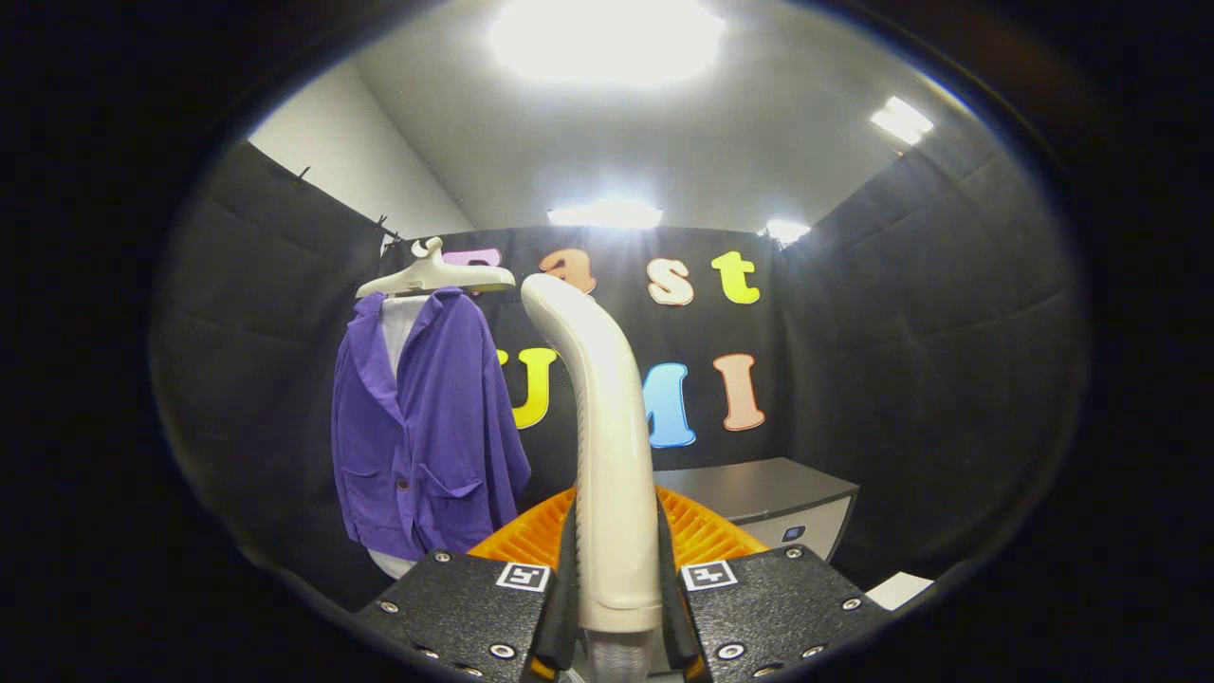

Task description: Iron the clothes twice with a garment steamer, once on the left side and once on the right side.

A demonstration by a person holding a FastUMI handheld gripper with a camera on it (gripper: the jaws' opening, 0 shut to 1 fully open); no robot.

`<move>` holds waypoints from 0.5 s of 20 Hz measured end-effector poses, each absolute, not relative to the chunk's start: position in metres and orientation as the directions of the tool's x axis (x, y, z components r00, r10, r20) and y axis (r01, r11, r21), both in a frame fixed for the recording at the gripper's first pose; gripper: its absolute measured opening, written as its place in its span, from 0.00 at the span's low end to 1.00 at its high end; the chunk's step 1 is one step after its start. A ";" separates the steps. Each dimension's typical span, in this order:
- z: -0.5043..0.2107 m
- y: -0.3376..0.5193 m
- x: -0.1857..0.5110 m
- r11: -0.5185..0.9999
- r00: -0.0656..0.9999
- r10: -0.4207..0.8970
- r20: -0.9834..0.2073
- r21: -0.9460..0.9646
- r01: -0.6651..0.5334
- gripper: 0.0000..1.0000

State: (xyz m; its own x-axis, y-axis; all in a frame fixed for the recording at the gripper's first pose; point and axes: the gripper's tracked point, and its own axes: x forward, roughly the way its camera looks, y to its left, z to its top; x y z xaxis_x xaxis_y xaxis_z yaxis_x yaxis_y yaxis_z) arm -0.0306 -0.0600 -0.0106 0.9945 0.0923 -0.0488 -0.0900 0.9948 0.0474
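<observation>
1. We see a booth with a white ceiling, bright lamps and a grey cabinet (759, 489) beyond the fingers to the right.
2. The purple jacket (427, 427) hangs on a white hanger (432, 277) well ahead and to the left.
3. Our gripper (616, 588) is clenched on the steamer handle (607, 427), both fingers pressing its sides, with an orange ribbed part (702, 536) behind.
4. We judge that ironing has not begun: the steamer is held, apart from the jacket.
5. Next we must carry it to the jacket's left side.
</observation>
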 end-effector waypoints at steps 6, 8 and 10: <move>-0.014 -0.057 -0.034 0.998 0.997 0.067 -0.040 0.006 -0.067 0.36; -0.023 -0.050 -0.040 0.997 0.996 0.076 -0.056 0.000 -0.076 0.36; -0.031 -0.045 -0.043 0.997 0.994 0.079 -0.074 -0.010 -0.080 0.36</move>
State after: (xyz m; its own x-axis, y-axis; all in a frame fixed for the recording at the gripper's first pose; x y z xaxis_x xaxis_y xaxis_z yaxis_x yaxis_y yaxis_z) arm -0.0433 -0.0454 -0.0306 0.9941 0.0791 -0.0736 -0.0800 0.9967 -0.0098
